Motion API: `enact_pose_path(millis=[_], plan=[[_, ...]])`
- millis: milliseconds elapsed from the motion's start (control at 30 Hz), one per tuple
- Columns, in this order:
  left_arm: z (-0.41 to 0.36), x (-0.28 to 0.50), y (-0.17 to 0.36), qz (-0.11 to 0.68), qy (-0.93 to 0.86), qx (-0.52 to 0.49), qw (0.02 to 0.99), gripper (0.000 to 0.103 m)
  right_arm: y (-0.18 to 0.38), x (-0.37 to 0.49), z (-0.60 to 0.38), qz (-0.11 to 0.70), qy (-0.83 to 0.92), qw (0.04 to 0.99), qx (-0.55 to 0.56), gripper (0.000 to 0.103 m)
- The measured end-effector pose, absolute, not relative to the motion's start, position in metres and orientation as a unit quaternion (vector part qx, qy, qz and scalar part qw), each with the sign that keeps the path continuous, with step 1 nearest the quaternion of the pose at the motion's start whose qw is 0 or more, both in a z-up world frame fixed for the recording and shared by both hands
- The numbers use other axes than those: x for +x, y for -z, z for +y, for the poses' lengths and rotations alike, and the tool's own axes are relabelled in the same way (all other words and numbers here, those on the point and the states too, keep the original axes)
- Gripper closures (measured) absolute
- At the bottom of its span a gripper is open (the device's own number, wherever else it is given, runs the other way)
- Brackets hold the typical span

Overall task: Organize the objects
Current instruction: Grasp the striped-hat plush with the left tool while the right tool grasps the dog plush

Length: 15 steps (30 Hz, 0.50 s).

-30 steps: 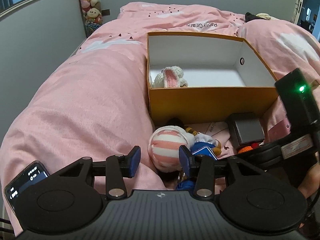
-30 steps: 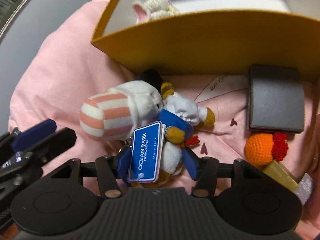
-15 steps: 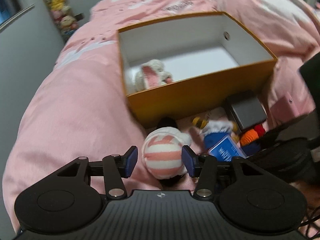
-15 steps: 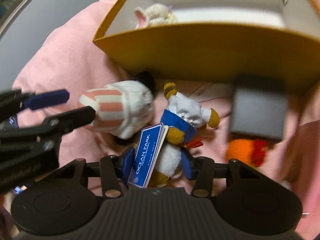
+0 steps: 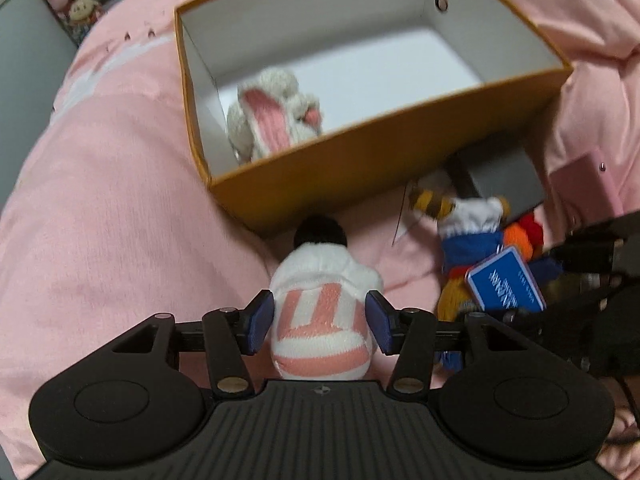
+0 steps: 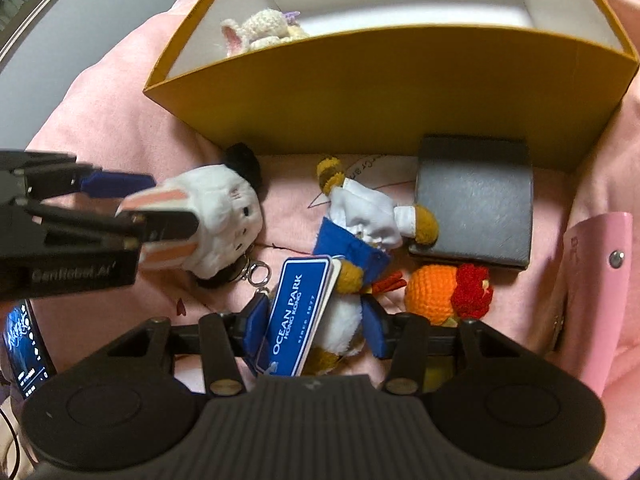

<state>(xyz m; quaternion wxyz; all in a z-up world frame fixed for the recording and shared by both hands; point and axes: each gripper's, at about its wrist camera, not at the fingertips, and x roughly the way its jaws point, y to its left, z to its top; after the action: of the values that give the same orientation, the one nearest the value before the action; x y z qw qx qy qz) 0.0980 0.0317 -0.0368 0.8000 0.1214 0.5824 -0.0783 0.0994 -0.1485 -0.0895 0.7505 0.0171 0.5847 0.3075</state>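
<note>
A plush with a pink-and-white striped body (image 5: 324,276) lies on the pink bedding in front of the orange box (image 5: 360,168). My left gripper (image 5: 319,322) points down over it. Its jaws are opening and straddle the striped body, with the pads beside it rather than pressing. From the right wrist view one of its fingers (image 6: 168,228) crosses that plush (image 6: 216,208). My right gripper (image 6: 315,330) is shut on a plush bird in blue and white (image 6: 360,216), whose blue Ocean Park tag (image 6: 296,312) covers the left pad. A crochet bunny (image 5: 272,120) lies inside the box.
A dark grey case (image 6: 476,200) lies against the box's front wall (image 6: 400,92). An orange crochet ball with a red tuft (image 6: 432,292) sits below it, and a pink case (image 6: 596,280) lies to the right. A phone (image 6: 24,344) lies at the far left.
My left gripper has tilted down and come over the striped plush, its jaws widening around it. My right gripper has narrowed onto the plush bird and shifted it away from the striped plush.
</note>
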Motion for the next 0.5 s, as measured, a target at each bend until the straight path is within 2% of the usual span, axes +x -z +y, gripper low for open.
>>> enact_pose_path(millis=[133, 300, 500], plan=[[0.041, 0.098, 0.045, 0.613, 0.072, 0.104, 0.78, 0.038, 0.097, 0.103, -0.148, 0.595, -0.312, 0.741, 0.02, 0.05], [0.033, 0.1, 0.062, 0.626, 0.068, 0.146, 0.763, 0.03, 0.103, 0.108, -0.152, 0.606, -0.313, 0.73, 0.034, 0.049], [0.041, 0.105, 0.07, 0.624, 0.062, 0.134, 0.768, 0.031, 0.097, 0.106, -0.156, 0.606, -0.313, 0.73, 0.04, 0.049]])
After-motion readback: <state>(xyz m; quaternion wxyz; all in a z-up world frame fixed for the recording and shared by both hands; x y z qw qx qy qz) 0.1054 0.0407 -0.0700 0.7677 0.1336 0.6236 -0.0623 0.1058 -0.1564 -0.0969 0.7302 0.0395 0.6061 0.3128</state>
